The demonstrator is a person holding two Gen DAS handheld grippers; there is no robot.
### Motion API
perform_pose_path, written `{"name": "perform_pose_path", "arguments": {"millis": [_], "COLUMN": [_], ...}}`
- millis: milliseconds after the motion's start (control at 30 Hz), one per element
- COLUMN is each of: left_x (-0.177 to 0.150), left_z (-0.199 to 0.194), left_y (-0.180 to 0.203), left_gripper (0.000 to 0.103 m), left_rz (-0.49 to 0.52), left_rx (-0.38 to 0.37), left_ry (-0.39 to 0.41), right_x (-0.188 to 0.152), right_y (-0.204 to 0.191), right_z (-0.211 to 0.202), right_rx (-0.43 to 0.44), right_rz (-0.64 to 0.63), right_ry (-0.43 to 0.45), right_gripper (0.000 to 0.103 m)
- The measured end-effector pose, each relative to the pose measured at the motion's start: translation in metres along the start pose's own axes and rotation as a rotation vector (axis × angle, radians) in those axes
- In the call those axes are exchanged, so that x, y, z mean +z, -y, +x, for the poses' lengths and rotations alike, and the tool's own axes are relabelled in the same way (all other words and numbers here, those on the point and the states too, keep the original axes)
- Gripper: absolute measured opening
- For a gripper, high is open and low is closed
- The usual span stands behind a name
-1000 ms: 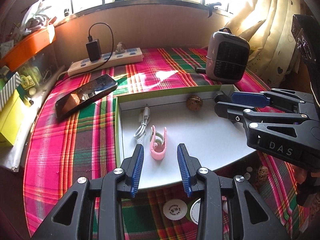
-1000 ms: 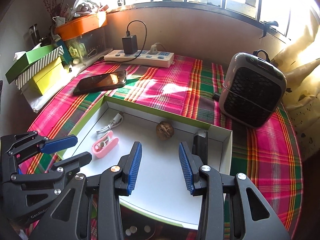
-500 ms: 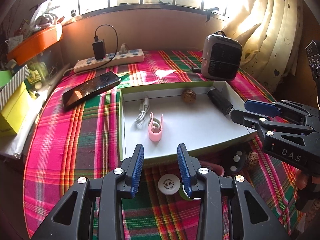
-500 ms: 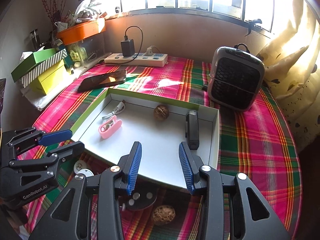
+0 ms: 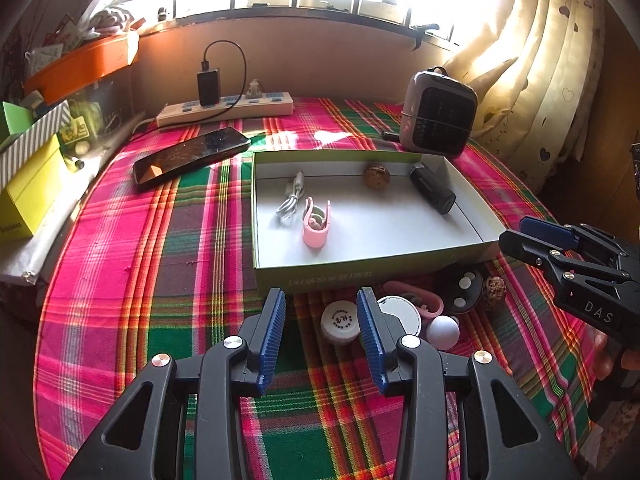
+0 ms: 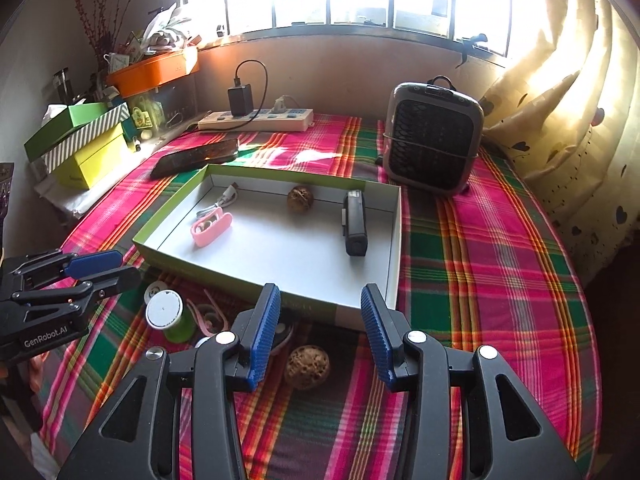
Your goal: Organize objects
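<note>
**Q:** Both hand-held grippers have pulled back since a second ago?

**A:** Yes. They were over the box interior; now both sit short of its near wall, so the loose items in front of the box have come into sight.

**Q:** What does the left wrist view show?

**A:** The left hand-held gripper (image 5: 320, 338) is released, blue pads apart, nothing between them. It hovers over the plaid cloth (image 5: 140, 280) covering the bench. Just ahead lies the green box (image 5: 360, 272) with a white floor. Inside it: a white cable (image 5: 291, 200) at the far left, a pink clip (image 5: 316, 222) beside it, a walnut (image 5: 376, 176) against the far wall, and a black device (image 5: 432, 192) toward the right. In front of the box, outside it, are a white round cap (image 5: 339, 323), a white disc (image 5: 400, 314), a white ball (image 5: 443, 332), a pink strap (image 5: 416, 298), a black round piece (image 5: 462, 288) and a second walnut (image 5: 496, 287). The right hand-held gripper (image 5: 532, 240) enters from the right edge, also parted and empty. A phone (image 5: 192, 156), power strip (image 5: 224, 110) and small heater (image 5: 440, 114) sit beyond the box.

**Q:** And the right wrist view?

**A:** The right hand-held gripper (image 6: 316, 338) is released, holding nothing. The loose walnut (image 6: 307, 367) lies on the cloth between its pads, untouched. A green spool with a white top (image 6: 166, 316) stands to the left, near the left hand-held gripper (image 6: 104, 270), which is also spread and empty. The box holds the same four things.
</note>
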State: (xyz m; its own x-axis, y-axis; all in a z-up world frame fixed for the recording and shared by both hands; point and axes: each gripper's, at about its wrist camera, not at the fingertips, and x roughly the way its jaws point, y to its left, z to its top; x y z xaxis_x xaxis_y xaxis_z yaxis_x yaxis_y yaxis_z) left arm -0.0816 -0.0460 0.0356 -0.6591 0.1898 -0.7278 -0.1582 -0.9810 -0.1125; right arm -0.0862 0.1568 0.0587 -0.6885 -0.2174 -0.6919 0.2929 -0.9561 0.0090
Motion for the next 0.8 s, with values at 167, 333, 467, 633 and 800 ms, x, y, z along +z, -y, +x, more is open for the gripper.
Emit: {"name": "perform_pose_path", "arguments": {"millis": [167,333,467,633,800], "left_x": [-0.007,-0.013,-0.016,-0.017,-0.017], "left_z": [0.001,0.006,0.010,0.015,0.021], "left_y": [-0.005,-0.005,-0.004,-0.003,-0.002], "left_gripper": [0.036,0.037,0.038,0.039,0.039], "left_rz": [-0.022,-0.022,-0.017,-0.010,-0.008], "left_rx": [-0.015,-0.026,-0.031,-0.039,-0.052], "left_ry": [-0.006,-0.024,-0.040,-0.058,-0.073], "right_x": [-0.012,-0.021,-0.027,-0.033,-0.035], "right_y": [-0.001,0.002,0.004,0.005,0.001], "right_z": [-0.002,-0.001,0.000,0.003,0.009], "right_rx": [-0.020,-0.010,0.000,0.009,0.019], "right_rz": [-0.009,0.008,0.023,0.033,0.019], "right_ry": [-0.003,-0.015,-0.023,-0.039,-0.059], "right_gripper": [0.044,0.044,0.044,0.045,0.045]}}
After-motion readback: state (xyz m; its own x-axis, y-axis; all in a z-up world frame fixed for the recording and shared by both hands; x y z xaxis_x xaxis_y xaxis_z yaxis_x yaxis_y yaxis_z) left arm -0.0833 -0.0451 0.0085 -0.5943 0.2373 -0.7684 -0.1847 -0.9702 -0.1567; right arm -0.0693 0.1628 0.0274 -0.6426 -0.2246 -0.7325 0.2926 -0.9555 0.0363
